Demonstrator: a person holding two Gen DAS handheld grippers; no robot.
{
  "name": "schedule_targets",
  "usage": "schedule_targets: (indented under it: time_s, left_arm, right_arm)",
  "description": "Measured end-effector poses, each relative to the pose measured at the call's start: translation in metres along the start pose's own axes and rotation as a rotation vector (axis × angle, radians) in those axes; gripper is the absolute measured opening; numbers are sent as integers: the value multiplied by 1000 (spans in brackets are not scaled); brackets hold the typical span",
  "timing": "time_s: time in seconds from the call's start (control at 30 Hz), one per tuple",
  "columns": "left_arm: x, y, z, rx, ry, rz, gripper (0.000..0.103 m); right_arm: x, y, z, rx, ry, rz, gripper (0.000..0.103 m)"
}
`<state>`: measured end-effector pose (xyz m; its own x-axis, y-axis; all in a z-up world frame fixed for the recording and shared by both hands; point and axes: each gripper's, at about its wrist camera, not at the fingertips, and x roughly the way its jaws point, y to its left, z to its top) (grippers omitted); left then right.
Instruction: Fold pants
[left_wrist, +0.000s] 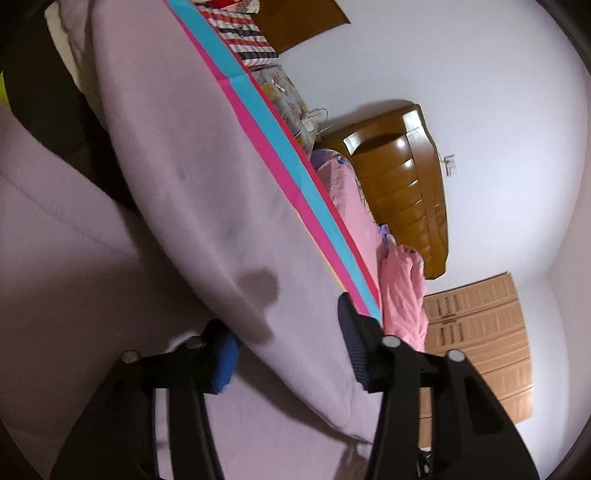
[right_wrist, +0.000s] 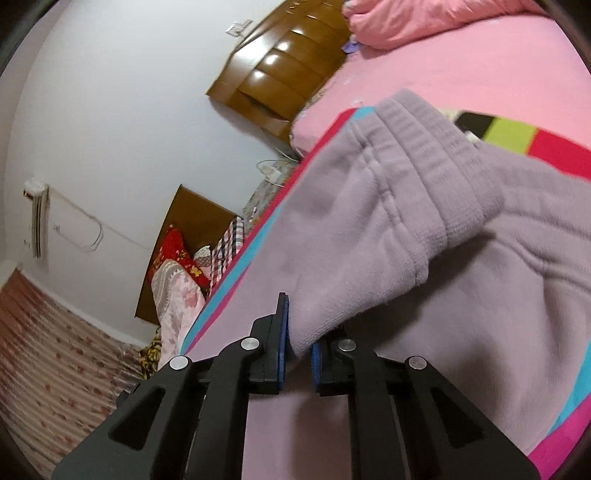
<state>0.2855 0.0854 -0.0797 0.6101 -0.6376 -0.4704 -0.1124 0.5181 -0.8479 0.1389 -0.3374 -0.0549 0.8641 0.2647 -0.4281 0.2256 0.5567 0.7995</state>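
- The pants (right_wrist: 388, 229), lilac fleece, lay on a striped mat (right_wrist: 517, 136) on a bed with a pink sheet (right_wrist: 461, 62).
- In the right wrist view, the ribbed waistband (right_wrist: 436, 166) lay ahead of the right gripper (right_wrist: 297, 354) and to its right, folded over the rest of the cloth.
- The right gripper's jaws stood close together, with a folded edge of the pants between the blue pads (right_wrist: 283, 332); the cloth looked pinched there.
- From that gripper the long axis of the pants ran away and leftward, along the mat's pink and blue edge stripes (right_wrist: 236, 266).
- In the left wrist view, a thick fold of the pants (left_wrist: 207, 184) filled the space between the left gripper's (left_wrist: 288, 354) fingers (left_wrist: 225, 354) and ran up and away from it.
- The left jaws stood apart around that fold; I could not tell whether the pads pressed it.
- The mat's pink and blue edge (left_wrist: 273, 155) ran beside the fold, on the right of the left gripper.
- A wooden headboard (right_wrist: 284, 66) stood well ahead of the right gripper, at the far end of the bed.
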Motion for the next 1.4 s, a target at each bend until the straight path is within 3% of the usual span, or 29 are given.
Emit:
schedule_targets:
  time_s: [0.03, 0.13, 0.27, 0.33, 0.4, 0.47, 0.6, 0.67, 0.73, 0.83, 0.97, 1.03, 1.07, 1.27, 1.4]
  left_arm:
    - [0, -1, 3, 21, 2, 15, 5]
    - [-10, -19, 10, 117, -19, 20, 4]
    - [-41, -87, 6, 292, -79, 47, 4]
    - [-65, -117, -12, 399, -132, 42, 4]
    - [-94, -142, -51, 560, -193, 51, 5]
    - [-102, -135, -87, 618, -159, 85, 5]
    - [-69, -61, -147, 530, 103, 232, 6]
    - [-56, -40, -153, 491, 151, 266, 6]
    - [-52, -38, -151, 497, 140, 243, 6]
    - [-48, -44, -142, 494, 140, 231, 10]
    - [-53, -34, -142, 436, 105, 235, 26]
    - [-59, -32, -137, 415, 90, 214, 8]
    - [-66, -33, -136, 422, 82, 202, 6]
    - [-103, -79, -145, 629, -54, 233, 5]
    - [-87, -49, -156, 580, 43, 291, 5]
  right_arm:
    - [1, 3, 4, -16, 10, -1, 12]
    - [3, 3, 20, -80, 70, -7, 12]
    - [13, 32, 74, -197, 168, 28, 12]
    - [-7, 50, 92, -270, 170, 102, 12]
    - [-31, 52, 93, -326, 159, 154, 12]
    - [-49, 33, 79, -326, 177, 159, 12]
    - [-55, -52, 24, -224, 289, -11, 12]
    - [-54, -78, 8, -177, 302, -32, 10]
    - [-62, -90, 1, -128, 269, 6, 10]
    - [-66, -83, 2, -165, 254, -23, 10]
    - [-62, -81, -1, -150, 255, -21, 10]
    - [-63, -79, -1, -161, 241, -28, 10]
    - [-62, -75, 6, -166, 240, -36, 10]
    - [-80, -37, 13, -249, 199, -22, 10]
    - [-73, -68, -4, -188, 267, -72, 10]
